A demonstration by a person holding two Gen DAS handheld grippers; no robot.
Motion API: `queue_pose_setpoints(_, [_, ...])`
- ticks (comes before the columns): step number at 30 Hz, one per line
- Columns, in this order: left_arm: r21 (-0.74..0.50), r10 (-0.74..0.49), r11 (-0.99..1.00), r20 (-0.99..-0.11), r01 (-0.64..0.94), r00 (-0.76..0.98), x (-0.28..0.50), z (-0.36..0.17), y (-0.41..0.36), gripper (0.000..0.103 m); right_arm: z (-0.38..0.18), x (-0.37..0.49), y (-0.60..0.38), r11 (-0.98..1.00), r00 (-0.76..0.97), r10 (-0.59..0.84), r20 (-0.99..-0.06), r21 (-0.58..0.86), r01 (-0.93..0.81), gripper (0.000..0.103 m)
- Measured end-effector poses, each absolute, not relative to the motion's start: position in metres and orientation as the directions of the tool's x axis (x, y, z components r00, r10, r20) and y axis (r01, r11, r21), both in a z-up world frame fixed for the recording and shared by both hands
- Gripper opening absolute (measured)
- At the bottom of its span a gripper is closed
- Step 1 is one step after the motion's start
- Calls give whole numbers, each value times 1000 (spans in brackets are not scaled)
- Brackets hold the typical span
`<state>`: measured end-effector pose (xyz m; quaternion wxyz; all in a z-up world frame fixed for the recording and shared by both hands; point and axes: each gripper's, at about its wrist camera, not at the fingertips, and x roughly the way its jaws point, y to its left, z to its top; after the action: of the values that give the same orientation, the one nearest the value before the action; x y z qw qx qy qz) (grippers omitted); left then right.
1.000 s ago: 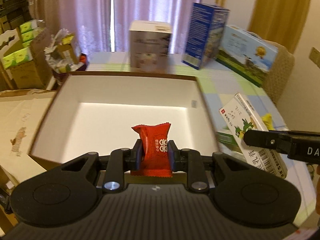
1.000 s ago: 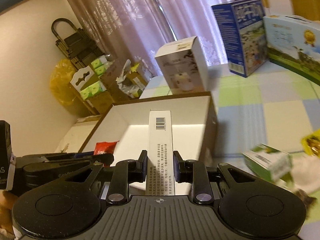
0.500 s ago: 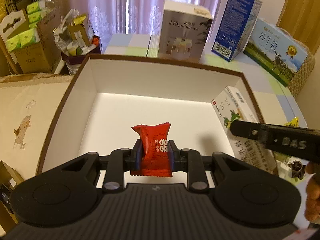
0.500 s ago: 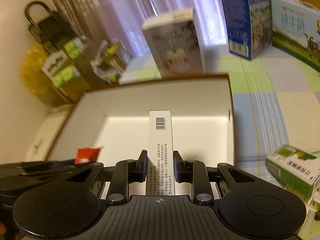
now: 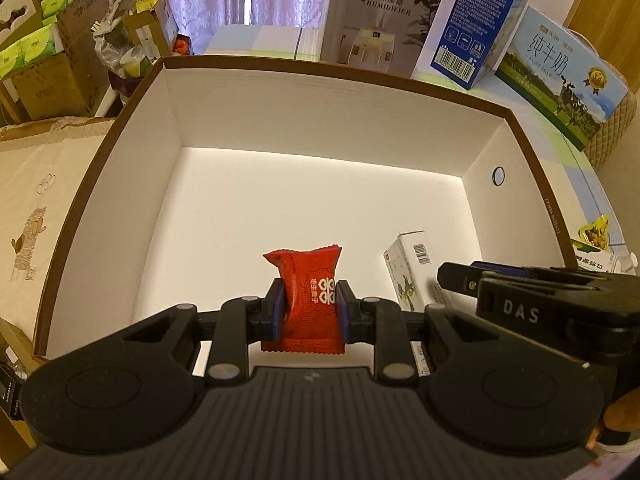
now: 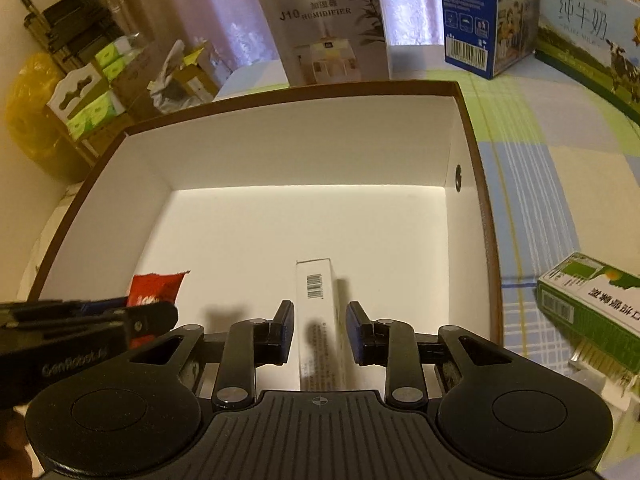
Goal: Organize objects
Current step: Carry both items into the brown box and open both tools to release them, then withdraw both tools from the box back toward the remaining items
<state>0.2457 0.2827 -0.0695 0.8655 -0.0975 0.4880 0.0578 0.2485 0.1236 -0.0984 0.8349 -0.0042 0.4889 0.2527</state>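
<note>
A large open box (image 5: 132, 128) (image 6: 472, 148) with white inside walls and a brown rim lies below both grippers. My left gripper (image 5: 310, 308) is shut on a red snack packet (image 5: 308, 304), held over the box's near floor. The packet (image 6: 154, 288) also shows at the left of the right wrist view. My right gripper (image 6: 320, 330) is opening; its pads stand clear of a slim white carton (image 6: 318, 320) that sits between them on the box floor. In the left wrist view the same carton (image 5: 408, 268) lies at the right, partly behind the right gripper's black body.
Behind the box stand a humidifier carton (image 5: 380, 16), a blue carton (image 5: 476, 20) and a milk carton (image 5: 560, 72). A green-and-white carton (image 6: 592, 308) lies on the checked cloth right of the box. Cardboard boxes (image 5: 40, 64) crowd the left.
Both grippers sank toward the box and tilted further down. The right gripper's jaws parted and the white carton came free between them. The left gripper kept its hold on the red packet.
</note>
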Motion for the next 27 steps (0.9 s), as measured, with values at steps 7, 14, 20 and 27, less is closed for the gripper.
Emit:
queue_pose_setpoints(7, [-128, -17, 976, -853, -178, 522, 249, -68, 283, 22, -92, 241, 122, 857, 382, 432, -817, 240, -456, 29])
queue_pose_setpoints(14, [-128, -19, 978, -846, -168, 533, 243, -65, 283, 34, -82, 229, 115, 832, 380, 468, -798, 252, -495, 32])
queue_pose_setpoints(20, [-111, 3, 977, -851, -185, 525, 232, -58, 286, 49, -73, 219, 109, 824, 384, 480, -788, 255, -506, 38])
queue_pose_setpoints(27, [-112, 6, 976, -846, -188, 533, 218, -45, 282, 63, -63, 206, 95, 813, 392, 506, -768, 273, -514, 41])
